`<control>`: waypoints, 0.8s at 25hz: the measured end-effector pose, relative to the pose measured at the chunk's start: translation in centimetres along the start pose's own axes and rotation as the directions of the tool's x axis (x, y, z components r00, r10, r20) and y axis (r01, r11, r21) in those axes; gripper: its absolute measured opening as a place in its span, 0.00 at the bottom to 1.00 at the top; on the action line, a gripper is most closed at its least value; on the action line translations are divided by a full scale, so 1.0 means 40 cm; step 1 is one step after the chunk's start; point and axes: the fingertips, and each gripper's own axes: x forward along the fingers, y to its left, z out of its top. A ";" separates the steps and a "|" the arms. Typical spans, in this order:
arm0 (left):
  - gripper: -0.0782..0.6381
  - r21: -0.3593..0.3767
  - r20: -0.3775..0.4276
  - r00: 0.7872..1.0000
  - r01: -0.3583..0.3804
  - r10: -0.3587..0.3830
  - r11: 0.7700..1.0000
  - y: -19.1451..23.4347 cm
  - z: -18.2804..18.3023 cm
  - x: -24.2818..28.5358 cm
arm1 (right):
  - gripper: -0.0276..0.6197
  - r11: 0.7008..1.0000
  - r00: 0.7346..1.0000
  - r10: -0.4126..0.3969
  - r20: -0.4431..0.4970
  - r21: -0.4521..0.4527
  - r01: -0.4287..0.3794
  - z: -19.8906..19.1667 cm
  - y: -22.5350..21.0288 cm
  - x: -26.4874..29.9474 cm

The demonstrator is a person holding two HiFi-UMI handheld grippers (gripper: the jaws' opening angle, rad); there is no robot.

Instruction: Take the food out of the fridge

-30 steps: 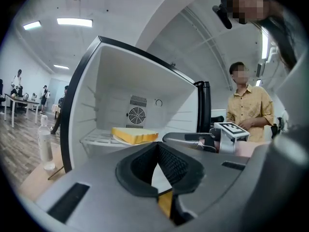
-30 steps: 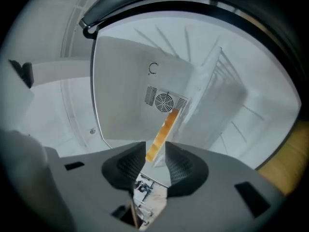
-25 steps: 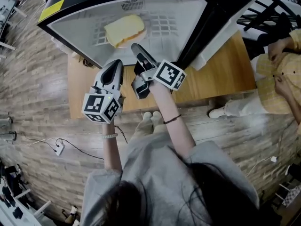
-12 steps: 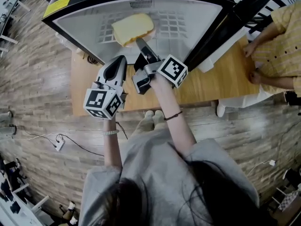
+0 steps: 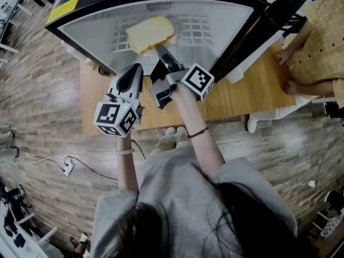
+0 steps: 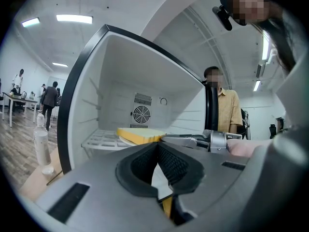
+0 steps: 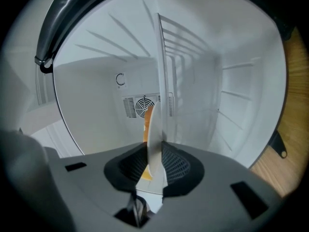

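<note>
The food is a thick yellow slab of bread [image 5: 152, 32] on a white plate [image 5: 145, 52], on the wire shelf [image 5: 196, 28] of the open small fridge. My right gripper [image 5: 160, 50] reaches into the fridge at the plate's near edge. In the right gripper view the plate's rim [image 7: 154, 129] stands edge-on between the closing jaws, both pads against it, with the bread [image 7: 147, 119] behind. My left gripper [image 5: 134, 71] hangs in front of the fridge's opening, shut and holding nothing. The left gripper view shows the bread [image 6: 140, 135] and the right gripper [image 6: 166, 138] beside it.
The fridge stands on a wooden table [image 5: 252, 95], its black door [image 5: 258, 26] swung open to the right. A person in a yellow shirt [image 5: 317, 31] stands at the table's right end with hands on it. A bottle [image 6: 41, 144] stands left of the fridge.
My right gripper has pushed forward to the plate's near edge and rolled. The left gripper has stayed put. The person in yellow has come up to the table's right end.
</note>
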 end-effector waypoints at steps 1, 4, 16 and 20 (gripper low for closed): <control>0.12 0.000 -0.001 1.000 0.001 -0.001 1.000 0.000 0.000 -0.001 | 0.16 1.000 1.000 0.004 0.000 0.003 -0.004 0.000 0.001 -0.001; 0.12 -0.001 0.001 1.000 0.004 -0.004 1.000 -0.001 0.003 -0.001 | 0.16 1.000 1.000 0.012 -0.007 0.000 -0.012 -0.001 0.005 -0.002; 0.12 0.020 0.029 0.999 0.023 -0.023 1.000 -0.004 0.035 -0.004 | 0.15 0.996 0.998 0.064 -0.019 0.059 -0.063 0.004 0.031 -0.016; 0.12 0.034 0.033 0.999 0.042 -0.043 0.999 -0.019 0.040 -0.016 | 0.15 0.995 0.996 0.084 -0.038 0.055 -0.082 0.009 0.055 -0.036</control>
